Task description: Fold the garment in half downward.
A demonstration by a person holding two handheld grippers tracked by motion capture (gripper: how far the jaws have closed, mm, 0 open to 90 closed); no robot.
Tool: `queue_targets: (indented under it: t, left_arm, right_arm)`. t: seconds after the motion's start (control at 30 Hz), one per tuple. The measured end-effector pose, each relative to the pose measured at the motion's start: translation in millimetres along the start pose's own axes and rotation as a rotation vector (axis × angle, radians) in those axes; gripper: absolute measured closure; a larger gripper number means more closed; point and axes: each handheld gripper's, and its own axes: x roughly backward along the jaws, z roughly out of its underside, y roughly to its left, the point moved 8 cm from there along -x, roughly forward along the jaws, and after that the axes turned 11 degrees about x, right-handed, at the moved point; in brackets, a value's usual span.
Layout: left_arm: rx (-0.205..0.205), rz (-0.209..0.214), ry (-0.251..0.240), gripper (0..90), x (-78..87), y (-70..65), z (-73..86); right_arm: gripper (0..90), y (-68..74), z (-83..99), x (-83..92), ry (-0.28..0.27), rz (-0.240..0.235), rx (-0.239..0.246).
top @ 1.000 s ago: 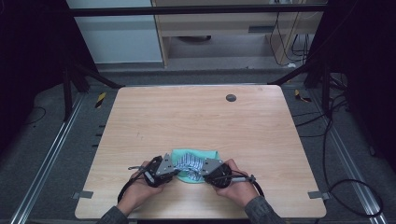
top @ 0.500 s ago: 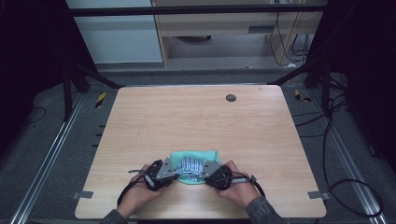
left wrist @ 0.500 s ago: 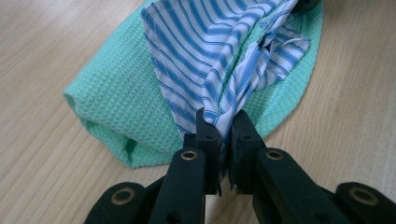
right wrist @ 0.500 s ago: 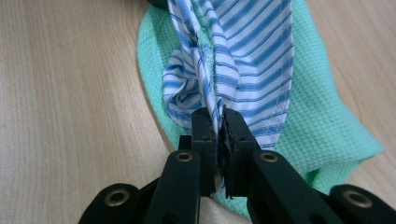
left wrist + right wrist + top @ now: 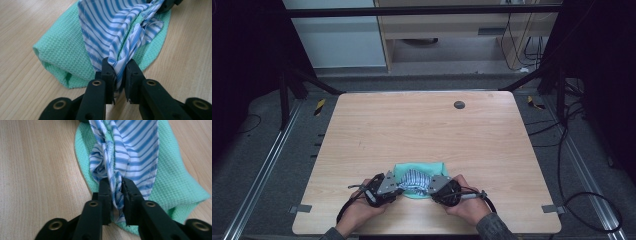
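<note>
While both tools are seen small from the high view, the bunched striped cloth (image 5: 112, 32) is shown up close in the left tool (image 5: 119, 72), pinched between nearly closed jaws. The right tool (image 5: 115, 190) is clamped on the other end. A green towel (image 5: 65, 50) is spread under it on the bench (image 5: 422, 130), just past the tools.

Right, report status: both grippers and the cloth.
Left gripper and right gripper both shut on blue-striped white cloth. Cloth lies over green waffle-weave towel. Nothing in the way.
</note>
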Motion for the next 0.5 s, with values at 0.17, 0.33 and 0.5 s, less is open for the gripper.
queue_targets:
  t: [0.17, 0.33, 0.5]
  left_arm:
    - [0.044, 0.011, -0.037, 67.3, 9.4, -1.5, -1.6]
    - [0.022, 0.019, -0.029, 69.3, 15.4, -4.7, 3.7]
    - [0.026, 0.012, -0.005, 79.7, 15.5, -1.4, 12.6]
  right_arm:
    - [66.6, -0.8, 2.8, 5.0, -0.014, 0.009, -0.033]
    - [64.6, 2.2, 6.8, 9.9, -0.019, 0.005, -0.037]
    - [74.6, 3.5, 10.9, 14.9, -0.022, 0.007, -0.04]
